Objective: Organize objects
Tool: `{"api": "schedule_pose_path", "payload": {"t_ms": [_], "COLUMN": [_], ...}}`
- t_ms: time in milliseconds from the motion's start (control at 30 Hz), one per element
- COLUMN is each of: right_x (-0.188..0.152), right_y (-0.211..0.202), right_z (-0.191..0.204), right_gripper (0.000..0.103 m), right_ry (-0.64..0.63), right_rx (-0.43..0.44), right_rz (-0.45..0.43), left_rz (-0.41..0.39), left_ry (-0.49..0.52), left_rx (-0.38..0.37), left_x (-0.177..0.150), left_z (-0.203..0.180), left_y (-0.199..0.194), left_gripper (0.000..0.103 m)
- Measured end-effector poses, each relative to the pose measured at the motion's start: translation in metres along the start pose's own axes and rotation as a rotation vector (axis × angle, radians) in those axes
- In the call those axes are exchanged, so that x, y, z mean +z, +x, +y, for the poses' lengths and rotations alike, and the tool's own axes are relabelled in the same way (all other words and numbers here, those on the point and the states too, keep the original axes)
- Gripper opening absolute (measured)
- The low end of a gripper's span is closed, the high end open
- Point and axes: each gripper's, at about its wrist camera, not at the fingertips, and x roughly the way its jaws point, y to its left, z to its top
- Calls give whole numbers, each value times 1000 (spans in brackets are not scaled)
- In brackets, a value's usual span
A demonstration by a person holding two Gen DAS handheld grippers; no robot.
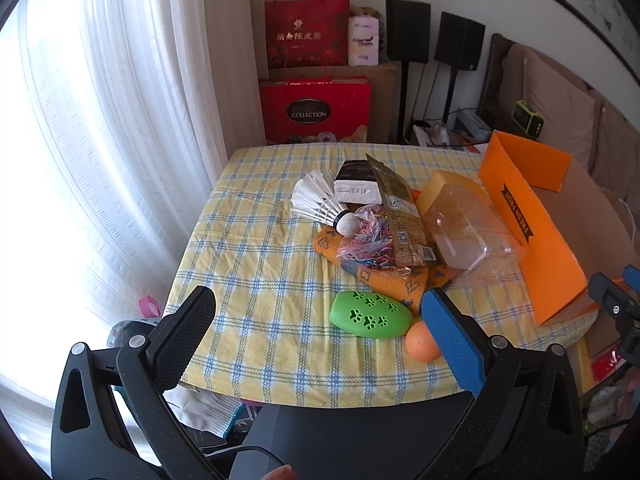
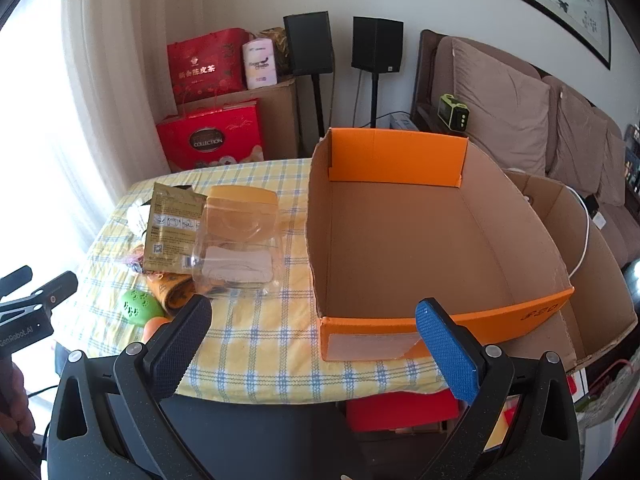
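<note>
A pile lies on the checked tablecloth: a white shuttlecock, a bag of coloured rubber bands, a brown foil packet, a clear plastic jar with a yellow lid, an orange cloth, a green paw-print case and an orange ball. An empty orange cardboard box stands to the right of the pile. My left gripper hovers open over the table's near edge, its blue finger beside the ball. My right gripper hangs open before the box's near wall.
White curtains hang to the left. Red gift bags and black speakers on stands stand behind the table. A brown sofa is on the right, and a second open carton sits beside the orange box.
</note>
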Motion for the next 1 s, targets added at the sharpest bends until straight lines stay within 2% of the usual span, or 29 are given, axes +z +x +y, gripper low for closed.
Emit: {"api": "schedule_pose_path", "payload": {"t_ms": [300,467,667,833,1000], "right_x": [0,4,15,23,43], "right_y": [-1,-4,1,9,21], "right_z": [0,3,7,19,26], "right_gripper": [103,103,103,103,103], "right_ry": [-1,-13,-28,-71,-86], "right_rx": [19,78,169,155,196], "right_rz": [-4,-18,-11,-12,6], "left_rz": [-2,-29,-48,-50,-40], "left_ry": [9,-22,-71,-82,-59], "left_rx": [11,-90,-149,-191,-242], "left_x": [-1,4,16,25,38], "left_z": [1,17,45,55,46], "left_y": [5,3,4,8,15], "left_gripper": [103,103,103,103,103]}}
